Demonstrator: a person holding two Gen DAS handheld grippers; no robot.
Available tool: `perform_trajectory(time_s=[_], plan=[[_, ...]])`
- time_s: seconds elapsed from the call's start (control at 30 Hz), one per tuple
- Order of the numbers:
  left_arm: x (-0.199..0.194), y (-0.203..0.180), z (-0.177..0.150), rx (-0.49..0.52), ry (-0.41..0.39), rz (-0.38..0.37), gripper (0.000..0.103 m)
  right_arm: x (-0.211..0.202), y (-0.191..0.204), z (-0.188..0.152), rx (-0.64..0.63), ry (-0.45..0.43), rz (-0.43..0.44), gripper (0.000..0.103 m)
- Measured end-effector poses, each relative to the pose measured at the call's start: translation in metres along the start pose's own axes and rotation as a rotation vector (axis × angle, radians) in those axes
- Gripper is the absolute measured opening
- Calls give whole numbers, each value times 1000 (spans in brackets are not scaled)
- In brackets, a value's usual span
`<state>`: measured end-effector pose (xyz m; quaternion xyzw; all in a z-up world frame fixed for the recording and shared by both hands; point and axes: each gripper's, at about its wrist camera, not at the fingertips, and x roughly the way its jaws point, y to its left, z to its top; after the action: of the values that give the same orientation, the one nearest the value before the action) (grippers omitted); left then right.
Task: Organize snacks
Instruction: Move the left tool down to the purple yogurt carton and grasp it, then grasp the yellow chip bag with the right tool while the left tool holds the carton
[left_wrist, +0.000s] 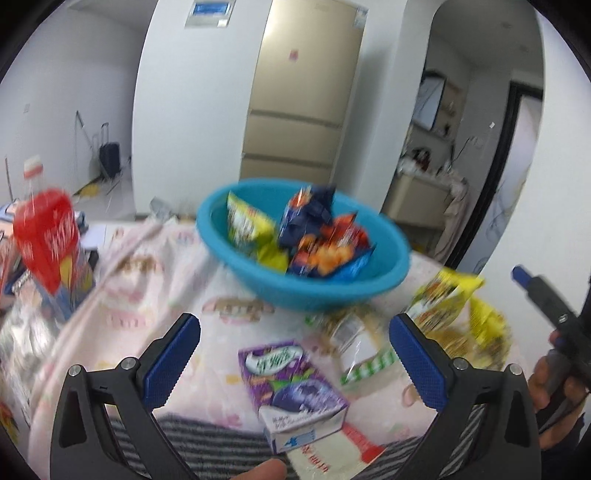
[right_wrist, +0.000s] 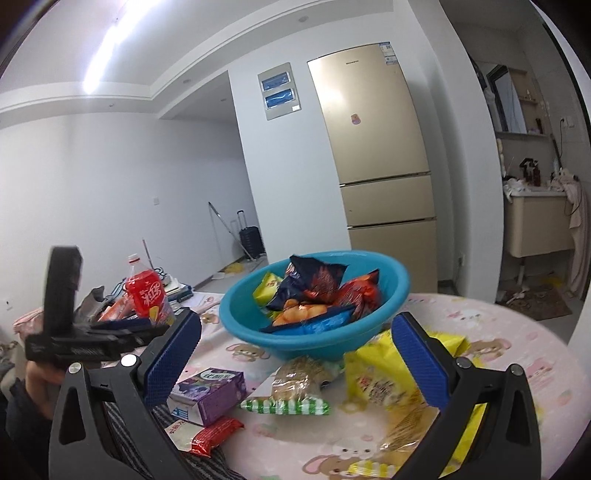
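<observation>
Left gripper (left_wrist: 295, 360): jaws spread wide, nothing between the blue pads, hovering over the purple carton (left_wrist: 291, 384), which lies flat on the pink printed tablecloth (left_wrist: 147, 280) near the table's front edge. Right gripper (right_wrist: 297, 356): likewise spread and empty, aimed toward the yellow snack bag (right_wrist: 384, 373) and the clear-wrapped pastry with green-striped end (right_wrist: 295, 387). Just beside the carton, a red-and-white packet (right_wrist: 207, 435) resting partly on a striped grey cloth (right_wrist: 122, 417). Behind these, touching or nearly touching the yellow bag, a blue bowl (right_wrist: 240, 325) already loaded with several packets: dark blue, orange, green-yellow. Far left, a red soda bottle (right_wrist: 146, 295) upright among clutter. Judged status: sorting part-done, four loose items remaining outside the bowl. Probable hazards: carton lying flat, so low finger clearance against the cloth; risk of pinching the tablecloth and dragging neighbouring items. Crinkly bags likely to deform or slip under a narrow grasp. Bowl piled high on one side; a further drop may spill packets over the rim. Both tools close together over the same cluster; collision possible. Left view blurred, so fine alignment uncertain.
</observation>
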<state>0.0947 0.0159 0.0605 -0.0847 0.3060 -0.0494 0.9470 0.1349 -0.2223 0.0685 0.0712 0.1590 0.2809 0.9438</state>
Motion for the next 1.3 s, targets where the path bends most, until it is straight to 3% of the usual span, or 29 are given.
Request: perform_trajectory(time_s=[0.17,0.47,0.57,0.6,0.77,1.3], plan=[[29,-6,-32,31,77,54,103,13,-3,-13,41,44,37,103],[61,-15,-58,99,182,139,103,27,-2,-34,22,100,-9,103],[62,-12,-60,83,184,133,92,29,0,-37,-8,109,-26,103],[62,-9,-60,67,183,128,78,30,-1,-38,-6,113,-26,103],[60,4,-58,-1,181,108,75,35,1,-42,-4,136,-23,103],[37,3,-51,-12,69,25,67,21,-19,-31,37,72,-102,103]])
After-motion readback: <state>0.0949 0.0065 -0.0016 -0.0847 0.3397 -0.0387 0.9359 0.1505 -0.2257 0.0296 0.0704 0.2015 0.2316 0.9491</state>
